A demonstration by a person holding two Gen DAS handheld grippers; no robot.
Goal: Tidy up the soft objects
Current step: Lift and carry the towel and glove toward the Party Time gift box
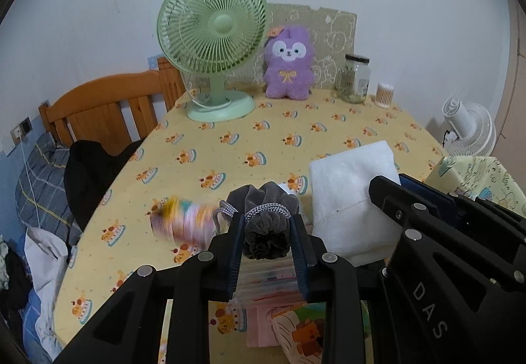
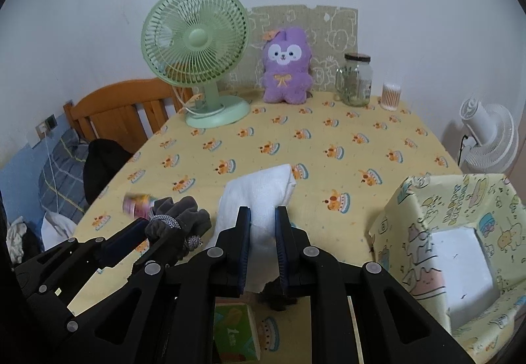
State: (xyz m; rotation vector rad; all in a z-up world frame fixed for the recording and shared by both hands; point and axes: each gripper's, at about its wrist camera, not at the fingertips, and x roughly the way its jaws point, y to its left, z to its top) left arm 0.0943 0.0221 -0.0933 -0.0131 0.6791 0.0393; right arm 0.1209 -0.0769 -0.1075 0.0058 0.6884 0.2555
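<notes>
From the left wrist view, the left gripper [image 1: 267,234] has its jaws clamped on a grey velvet pouch [image 1: 264,216], pinched just below its drawstring cord, likely so the bunched neck gives a firm hold. A blurred pink item [image 1: 182,219] dangles to its left above the yellow tablecloth [image 1: 230,147].

From the right wrist view, the right gripper [image 2: 263,232] squeezes a folded white towel [image 2: 259,193] at its near edge, lifted off the table. The patterned box [image 2: 460,232], open at near right, looks like the intended home for both. The purple plush [image 2: 286,68] sits far back by the green fan [image 2: 197,45].
</notes>
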